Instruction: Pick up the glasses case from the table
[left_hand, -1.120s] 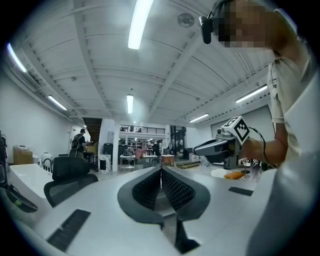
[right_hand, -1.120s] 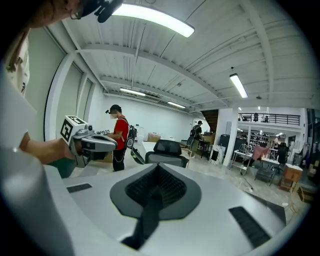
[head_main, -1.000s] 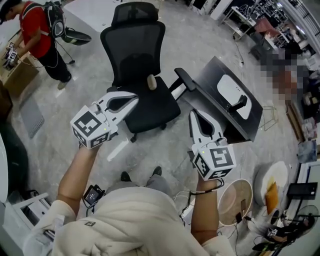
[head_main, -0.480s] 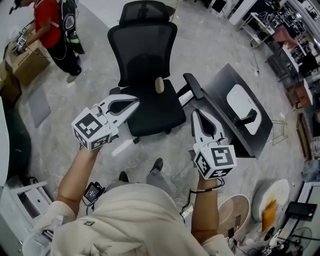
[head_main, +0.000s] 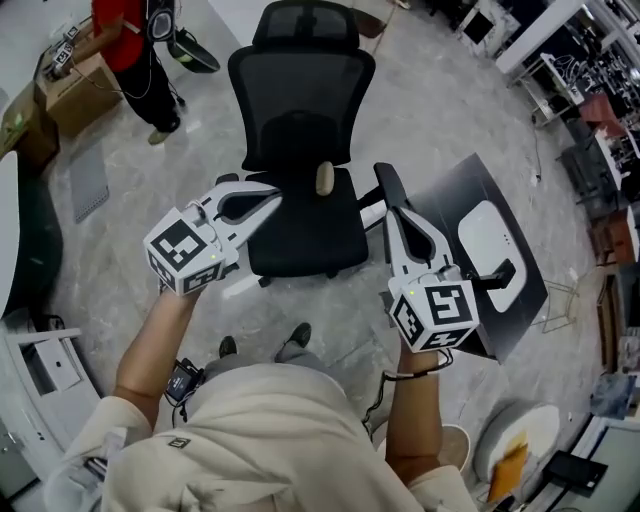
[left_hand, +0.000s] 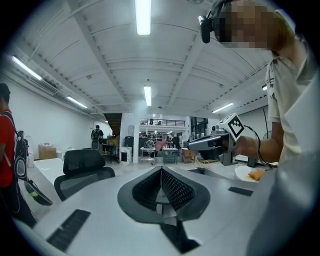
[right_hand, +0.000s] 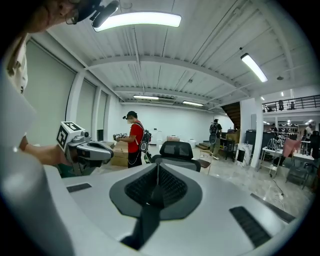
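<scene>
A white oblong glasses case (head_main: 491, 244) lies on a small black table (head_main: 450, 195) at the right of the head view, with a black object (head_main: 504, 272) beside it. My right gripper (head_main: 391, 208) hangs over the table's near left edge, left of the case and apart from it, jaws shut and empty. My left gripper (head_main: 272, 197) is held over the office chair's seat, jaws together with nothing in them. In the left gripper view my left gripper (left_hand: 161, 170) shows its tips meeting; in the right gripper view my right gripper (right_hand: 158, 166) is also closed.
A black office chair (head_main: 300, 150) stands between me and the open floor, its armrest (head_main: 386, 186) next to the table. A person in red (head_main: 135, 30) stands by a cardboard box (head_main: 75, 85) at the far left. A round plate (head_main: 515, 455) sits at the lower right.
The view has swung: the black table has slid down and right in the head view and the chair has become more central. Both grippers moved along with it, jaws staying shut.
</scene>
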